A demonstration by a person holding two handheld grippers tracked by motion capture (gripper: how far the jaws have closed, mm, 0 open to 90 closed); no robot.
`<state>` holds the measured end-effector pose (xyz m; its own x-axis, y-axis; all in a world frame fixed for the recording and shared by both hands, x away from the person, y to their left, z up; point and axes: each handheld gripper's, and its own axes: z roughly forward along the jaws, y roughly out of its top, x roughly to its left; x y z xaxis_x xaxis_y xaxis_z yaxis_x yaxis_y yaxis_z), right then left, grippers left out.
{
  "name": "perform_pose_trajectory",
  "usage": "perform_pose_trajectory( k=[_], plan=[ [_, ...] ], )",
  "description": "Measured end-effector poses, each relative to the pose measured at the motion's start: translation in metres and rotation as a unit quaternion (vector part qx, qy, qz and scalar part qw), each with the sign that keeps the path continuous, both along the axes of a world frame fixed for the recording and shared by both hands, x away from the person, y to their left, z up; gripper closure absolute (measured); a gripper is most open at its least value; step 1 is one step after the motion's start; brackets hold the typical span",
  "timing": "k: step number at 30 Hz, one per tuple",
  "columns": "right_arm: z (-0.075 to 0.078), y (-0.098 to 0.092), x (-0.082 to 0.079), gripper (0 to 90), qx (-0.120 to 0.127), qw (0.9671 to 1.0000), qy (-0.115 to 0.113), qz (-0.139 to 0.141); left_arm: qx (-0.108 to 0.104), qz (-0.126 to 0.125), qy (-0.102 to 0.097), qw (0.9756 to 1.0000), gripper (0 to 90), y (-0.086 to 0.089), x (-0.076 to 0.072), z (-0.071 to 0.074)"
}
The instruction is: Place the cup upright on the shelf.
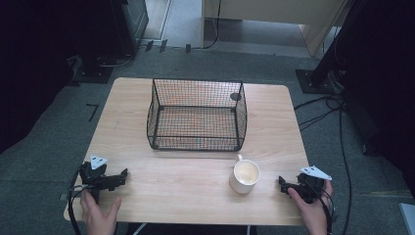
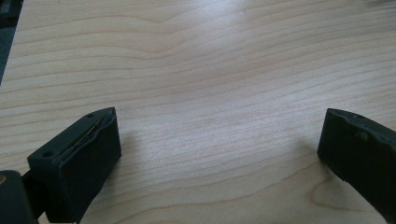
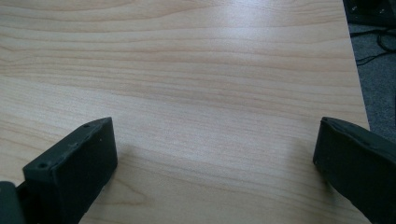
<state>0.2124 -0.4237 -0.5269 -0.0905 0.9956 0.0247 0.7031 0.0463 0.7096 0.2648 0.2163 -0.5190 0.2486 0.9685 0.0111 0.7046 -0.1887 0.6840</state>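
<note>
We see the mug point(image 1: 244, 176) standing upright on the near right part of the table point(image 1: 195, 196), white, with a pale inside and its handle turned toward the far side. It stands free, touched by nothing. Beyond it, near the middle of the table, stands the basket point(image 1: 196, 114), a black wire one, open at the top; the mug is just in front of its near right corner, a little apart from it.

To the right of the mug, near the table's right edge, we find the right gripper point(image 1: 283, 185), held in the right hand point(image 1: 313, 210) and pointing left toward the mug, close but not touching. In the right gripper view its jaws are spread wide over bare wood, with nothing between them, and the table edge and grey floor point(image 3: 378, 84) show at the right.

At the near left corner sits the left gripper point(image 1: 122, 176), held by the left hand point(image 1: 99, 215), well apart from the mug. In the left gripper view its jaws also stand wide apart, with bare wood grain between them.

Cables point(image 1: 323, 110) trail over the floor to the right of the table.
</note>
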Motion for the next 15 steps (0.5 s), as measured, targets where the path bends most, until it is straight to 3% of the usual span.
perform_pose_trajectory(
  k=[5,15],
  plan=[
    [0.002,0.004,-0.002,0.0,-0.001,0.9999,0.011,-0.009,-0.001,0.0,-0.001,1.0,0.0,0.0,0.0,0.0],
    [0.019,0.023,-0.009,0.0,0.0,0.9998,-0.018,0.007,-0.001,0.001,-0.001,1.0,0.0,0.0,0.0,0.0]
  ],
)
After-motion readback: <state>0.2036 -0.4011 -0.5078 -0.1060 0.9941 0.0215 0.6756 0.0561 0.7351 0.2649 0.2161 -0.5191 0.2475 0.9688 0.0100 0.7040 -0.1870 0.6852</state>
